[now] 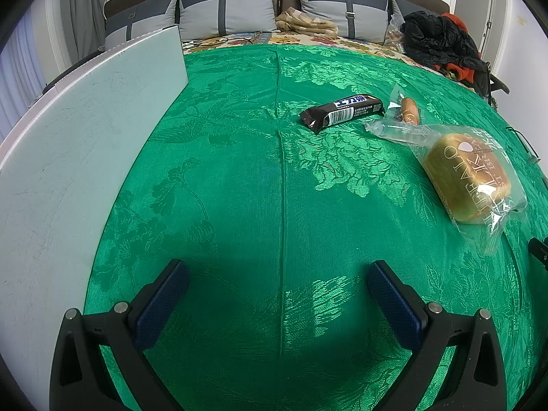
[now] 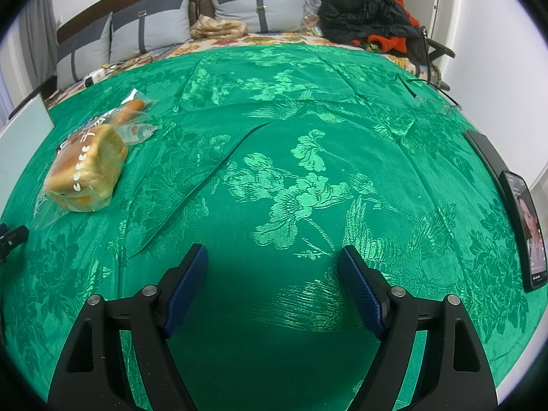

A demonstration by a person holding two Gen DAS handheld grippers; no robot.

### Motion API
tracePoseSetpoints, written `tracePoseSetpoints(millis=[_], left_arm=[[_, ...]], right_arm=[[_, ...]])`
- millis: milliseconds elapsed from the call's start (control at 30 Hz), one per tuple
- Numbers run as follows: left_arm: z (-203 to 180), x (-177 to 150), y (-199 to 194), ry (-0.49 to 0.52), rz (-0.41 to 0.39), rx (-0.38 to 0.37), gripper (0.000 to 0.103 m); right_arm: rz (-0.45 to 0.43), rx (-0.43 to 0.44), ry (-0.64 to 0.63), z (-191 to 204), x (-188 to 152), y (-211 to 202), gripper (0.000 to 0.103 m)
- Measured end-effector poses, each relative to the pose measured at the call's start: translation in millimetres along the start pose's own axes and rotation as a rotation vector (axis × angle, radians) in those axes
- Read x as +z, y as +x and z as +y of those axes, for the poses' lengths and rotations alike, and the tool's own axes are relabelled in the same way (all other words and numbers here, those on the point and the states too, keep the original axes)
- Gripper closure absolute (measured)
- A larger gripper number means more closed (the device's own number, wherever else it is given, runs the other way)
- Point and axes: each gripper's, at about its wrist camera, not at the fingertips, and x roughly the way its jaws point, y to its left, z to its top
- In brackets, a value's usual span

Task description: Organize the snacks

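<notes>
Legible writing: the bread packet (image 1: 469, 178) carries large pale capitals across its clear film, partly readable as "MILK" with further letters warped by folds. The black snack bar (image 1: 342, 111) shows a blue panel with white characters and a white barcode label; the small print cannot be read.

Appearance: the bread is a golden-brown block loaf in a clear wrapper. The bar is a slim dark foil pack. A sausage (image 1: 409, 109), orange-tan, lies in its own clear sleeve, and a further clear packet (image 1: 394, 130) with contents not identifiable lies beside it.

Position, taken from the bread packet on the green floral cloth (image 1: 239, 188): the sausage and the clear packet are just beyond its far end, the clear packet touching its wrapper; the bar is beyond and to the left, close to the sausage. A white board (image 1: 85, 137) is well apart to the left.

Orientation: in the left wrist view the bar's long axis runs left-right, rising slightly rightward; the sausage points away from the camera; the loaf runs diagonally, near end to the right.

Left gripper (image 1: 277, 294): fingers spread wide over bare cloth, nothing between them. Right gripper (image 2: 272, 284): likewise spread, empty, the bread (image 2: 87, 174) away to its left. A phone (image 2: 525, 233) lies far right
</notes>
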Motion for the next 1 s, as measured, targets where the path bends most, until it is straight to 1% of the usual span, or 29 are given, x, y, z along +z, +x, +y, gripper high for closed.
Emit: tracePoseSetpoints(millis=[867,933,1000], left_arm=[[-0.3,0.2,-0.7,0.002,0.002,0.004,0.0],[-0.6,1.9,0.2,0.016,0.014,0.0,0.0],[0.2,9.9,3.7,0.052,0.067,-0.024,0.0]], right_arm=[[0.001,0.001,0.0,-0.6,0.3,-0.8,0.02],[0.002,0.001,0.0,-0.7,0.4,-0.9,0.02],[0.002,0.002,0.0,-0.8,0.4,-1.0,0.02]])
